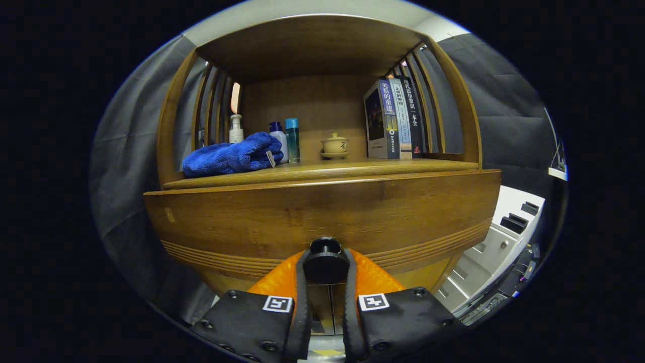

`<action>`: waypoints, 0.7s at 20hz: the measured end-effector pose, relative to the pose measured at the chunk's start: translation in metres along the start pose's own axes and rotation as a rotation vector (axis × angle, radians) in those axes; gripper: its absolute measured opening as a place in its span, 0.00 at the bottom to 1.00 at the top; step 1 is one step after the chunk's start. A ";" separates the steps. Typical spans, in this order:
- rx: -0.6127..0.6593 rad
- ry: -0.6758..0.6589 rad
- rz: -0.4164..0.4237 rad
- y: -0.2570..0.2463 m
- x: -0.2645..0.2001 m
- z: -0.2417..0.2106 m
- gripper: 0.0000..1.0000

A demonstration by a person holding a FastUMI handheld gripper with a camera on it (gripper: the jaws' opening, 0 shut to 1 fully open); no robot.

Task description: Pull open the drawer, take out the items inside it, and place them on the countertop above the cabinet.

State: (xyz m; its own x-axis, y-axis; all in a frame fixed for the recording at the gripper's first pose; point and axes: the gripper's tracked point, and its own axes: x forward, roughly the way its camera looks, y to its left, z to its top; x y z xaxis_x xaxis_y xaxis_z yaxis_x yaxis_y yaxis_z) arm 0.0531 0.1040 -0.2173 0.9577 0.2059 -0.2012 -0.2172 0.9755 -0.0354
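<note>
One handheld gripper (pixel 325 282), bottom centre of the frame: two black fingers (pixel 301 302) with orange backing, each base carrying a square black-and-white marker. The fingers are drawn in close and press on both sides of one round black drawer knob (pixel 325 261), so the grip is closed on it. Fingertips are partly hidden behind the knob.

The knob sits on the curved brown wooden drawer front (pixel 322 217), which fills the middle of the frame directly ahead of the fingers. One drawer front visible; grooved lines run along its lower edge. Whether the drawer is pulled out at all is hard to tell. Its inside is hidden, no contents visible.

Above it, the wooden countertop shelf (pixel 352 166) of the cabinet, under a slatted wooden canopy. On it, left of centre: one crumpled blue towel (pixel 232 155) with a small tag. Behind the towel, three bottles: one white pump bottle (pixel 236 129), one white bottle with a blue cap (pixel 278 138), partly covered by the towel, one teal clear bottle (pixel 292 139). Centre: one small beige lidded teacup on a saucer (pixel 335 145). Right: three upright books (pixel 395 118) standing side by side, touching.

Lower right of the frame: a white unit with grey panels (pixel 504 232), cut off and distorted, details unclear.
</note>
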 end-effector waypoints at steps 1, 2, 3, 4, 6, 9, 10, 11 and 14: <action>0.003 0.002 0.003 -0.001 -0.005 0.000 0.34; 0.002 0.007 0.005 -0.001 -0.009 -0.002 0.34; 0.005 0.008 0.002 -0.002 -0.014 -0.002 0.34; -0.002 0.011 0.002 -0.002 -0.017 -0.002 0.34; -0.010 0.014 0.002 -0.002 -0.023 -0.004 0.34; -0.025 0.018 0.006 -0.003 -0.032 -0.005 0.34; -0.030 0.020 0.006 -0.003 -0.035 -0.005 0.34; -0.029 0.022 0.007 -0.004 -0.038 -0.007 0.34; -0.012 0.025 0.002 -0.004 -0.046 -0.008 0.34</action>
State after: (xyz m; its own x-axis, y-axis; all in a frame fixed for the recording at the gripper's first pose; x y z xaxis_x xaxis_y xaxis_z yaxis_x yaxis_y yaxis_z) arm 0.0080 0.0901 -0.2160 0.9522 0.2060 -0.2255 -0.2217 0.9740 -0.0465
